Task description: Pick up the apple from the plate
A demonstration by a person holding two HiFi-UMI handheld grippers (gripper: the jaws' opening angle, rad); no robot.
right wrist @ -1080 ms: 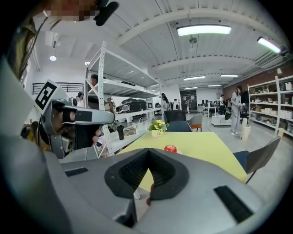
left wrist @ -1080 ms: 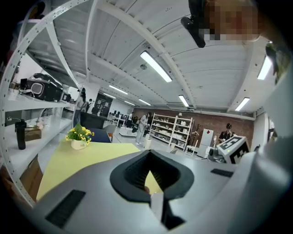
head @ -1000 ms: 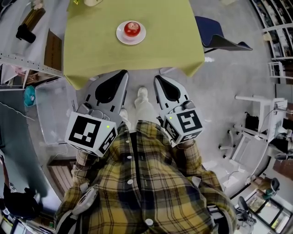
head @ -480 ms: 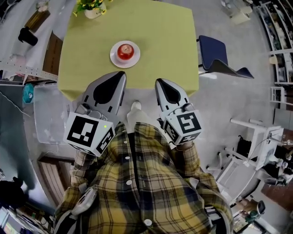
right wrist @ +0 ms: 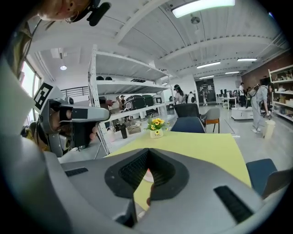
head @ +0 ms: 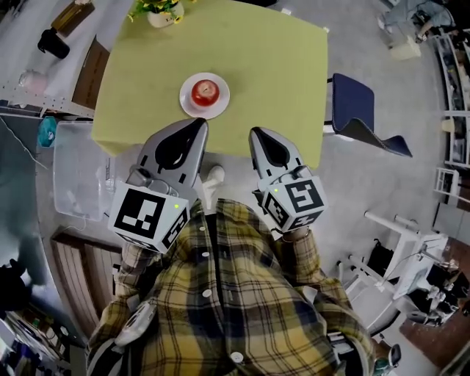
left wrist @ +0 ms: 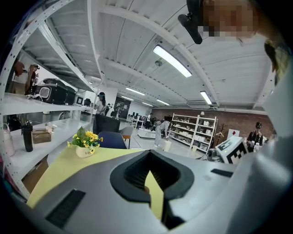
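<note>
A red apple (head: 205, 92) sits on a small white plate (head: 191, 104) near the front edge of the table, which has a yellow-green cloth (head: 272, 81). My left gripper (head: 198, 125) points at the table just below the plate, its tip a short way from the rim and its jaws shut and empty. My right gripper (head: 258, 134) lies beside it, to the right of the plate over the table's front edge, also shut with nothing held. In the left gripper view the left gripper (left wrist: 149, 155) shows its jaws together. The right gripper (right wrist: 147, 153) looks the same in its own view.
A pot of yellow flowers (head: 163, 13) stands at the table's far left. A blue chair (head: 360, 110) is at the table's right side. A clear plastic bin (head: 73, 172) and shelving (head: 44, 81) stand left of the table. The person's shoe (head: 213, 175) shows between the grippers.
The person has stepped toward the table. The plate and apple now lie much nearer both gripper tips, which have reached the table's front edge. Both pairs of jaws stayed shut.
</note>
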